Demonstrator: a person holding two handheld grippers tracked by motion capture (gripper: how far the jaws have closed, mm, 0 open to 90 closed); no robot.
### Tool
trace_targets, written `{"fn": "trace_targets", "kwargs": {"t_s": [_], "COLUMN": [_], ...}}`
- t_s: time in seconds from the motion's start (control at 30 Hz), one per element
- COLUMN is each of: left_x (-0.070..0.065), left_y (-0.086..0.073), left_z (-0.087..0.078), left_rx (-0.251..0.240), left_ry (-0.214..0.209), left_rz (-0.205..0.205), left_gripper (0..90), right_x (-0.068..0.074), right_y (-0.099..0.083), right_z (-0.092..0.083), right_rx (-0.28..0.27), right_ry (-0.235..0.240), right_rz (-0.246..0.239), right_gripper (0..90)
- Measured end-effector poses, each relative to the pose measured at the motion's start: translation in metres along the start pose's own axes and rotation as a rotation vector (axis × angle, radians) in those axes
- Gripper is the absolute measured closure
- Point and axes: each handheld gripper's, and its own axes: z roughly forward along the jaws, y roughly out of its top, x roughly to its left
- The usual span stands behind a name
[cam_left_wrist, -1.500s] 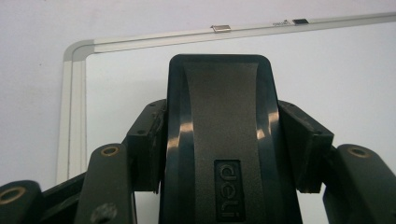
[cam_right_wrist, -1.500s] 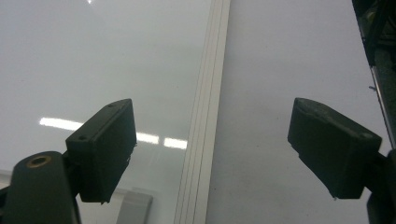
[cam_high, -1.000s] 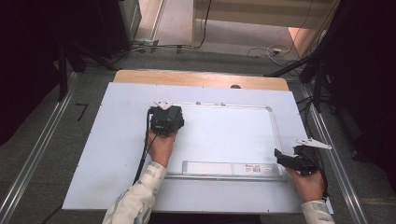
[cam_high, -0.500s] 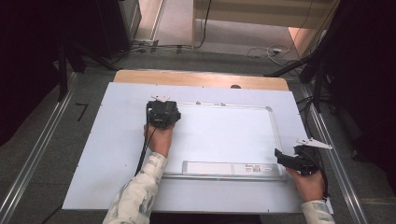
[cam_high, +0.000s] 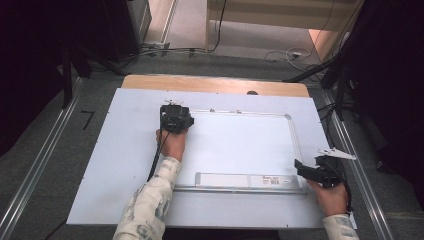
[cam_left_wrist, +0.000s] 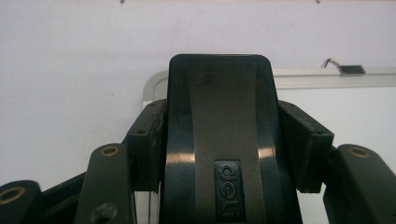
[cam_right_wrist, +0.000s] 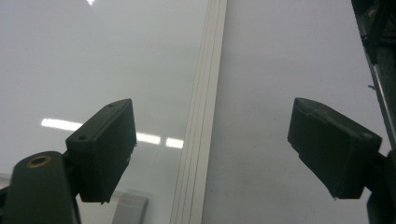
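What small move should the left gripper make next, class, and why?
Probably a sweep along the whiteboard surface: the left gripper is shut on the black eraser, placed at the board's top-left corner, while the right gripper waits open at the lower-right frame.

Whiteboard (cam_high: 240, 145) flat on table (cam_high: 100, 165)
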Motion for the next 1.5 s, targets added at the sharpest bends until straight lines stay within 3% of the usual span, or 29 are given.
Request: {"fn": "trace_targets", "kwargs": {"t_s": [0.1,0.3,0.4,0.53,0.8,1.5], "left_x": [-0.003,-0.002,-0.002,-0.002,0.004,0.022], "left_y": [-0.004,-0.004,-0.004,-0.003,-0.006,-0.03], "left_z": [0.006,0.007,0.005,0.0,-0.023,-0.076], "left_rx": [0.004,-0.006,-0.013,-0.02,-0.06,-0.094], "left_ry": [0.016,0.004,0.002,-0.008,-0.06,-0.181], "left_rz": [0.034,0.02,0.021,0.024,-0.004,0.016], "left_gripper": [41.3,40.4,31.2,27.1,26.5,20.0], "right_x": [-0.001,-0.001,-0.001,-0.001,0.0,0.001], "right_y": [0.0,0.0,0.0,0.0,0.0,0.0], "right_z": [0.0,0.001,0.0,0.0,0.0,-0.002], "right_rx": [0.001,0.002,0.001,0.001,0.0,-0.012], "right_ry": [0.0,-0.001,0.001,-0.001,-0.001,-0.004], "right_rz": [0.001,0.002,0.001,0.001,-0.003,-0.011], "right_gripper": [14.1,14.1,14.1,14.1,14.1,14.1]}}
